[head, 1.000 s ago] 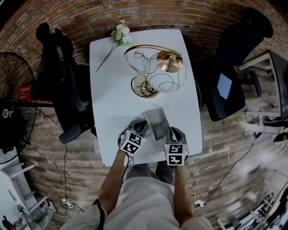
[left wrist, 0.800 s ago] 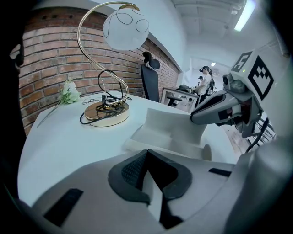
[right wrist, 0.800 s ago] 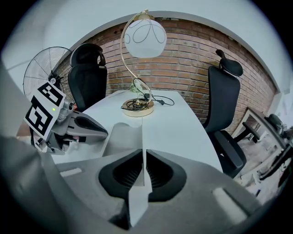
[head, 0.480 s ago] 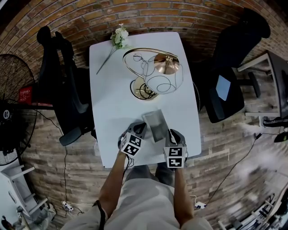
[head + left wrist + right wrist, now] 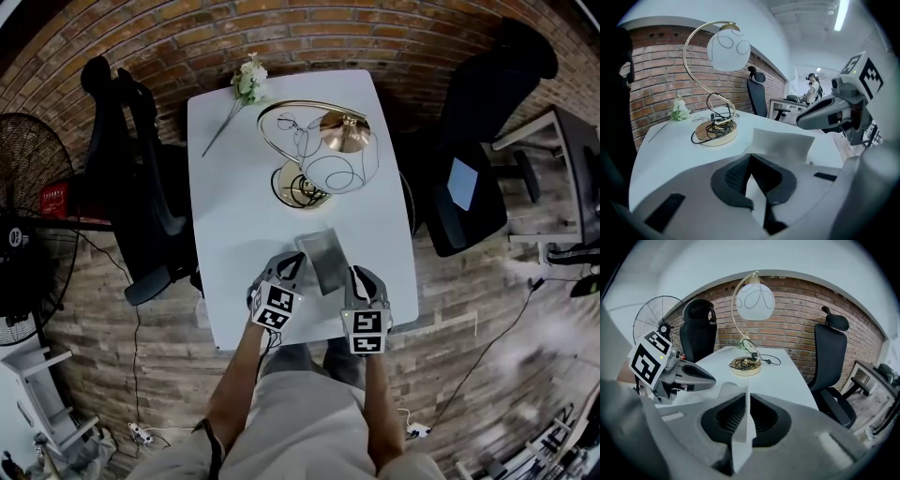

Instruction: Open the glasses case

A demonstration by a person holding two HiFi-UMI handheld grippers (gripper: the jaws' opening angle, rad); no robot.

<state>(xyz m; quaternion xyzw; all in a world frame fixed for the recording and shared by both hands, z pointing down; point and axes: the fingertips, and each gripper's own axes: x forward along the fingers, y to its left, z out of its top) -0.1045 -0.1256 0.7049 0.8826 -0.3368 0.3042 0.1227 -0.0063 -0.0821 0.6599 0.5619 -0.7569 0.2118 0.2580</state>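
Glasses case (image 5: 325,260), a flat grey folding one, is stretched between two hand-held grippers at the near edge of a white table (image 5: 234,187). The left gripper (image 5: 751,178) is clenched on a thin pale flap at the case's left side, and the rest of the grey panel fans out just ahead of its jaws. The right gripper (image 5: 745,420) is pinched on the opposite edge, where a narrow sliver of grey runs straight down between its dark ribbed pads. Each gripper shows in the other's camera, just across the case.

The case looks closed, so the opening seems only to be starting. No view settles whether the case rests on the tabletop or hangs a little above it.

The holds are the weak point. Both sets of jaws have only a slim margin of material, so the flap could slide out of a pad if the two hands pull apart unevenly or too sharply. A slip on one side would leave the case dangling from the other jaws or dropping near the table's edge (and possibly off it). A twist between the hands could also crease the panel without parting it.

Well ahead of both jaws stands a gold-stemmed lamp (image 5: 323,155) with a loose cord, which a forward lurch could snag.
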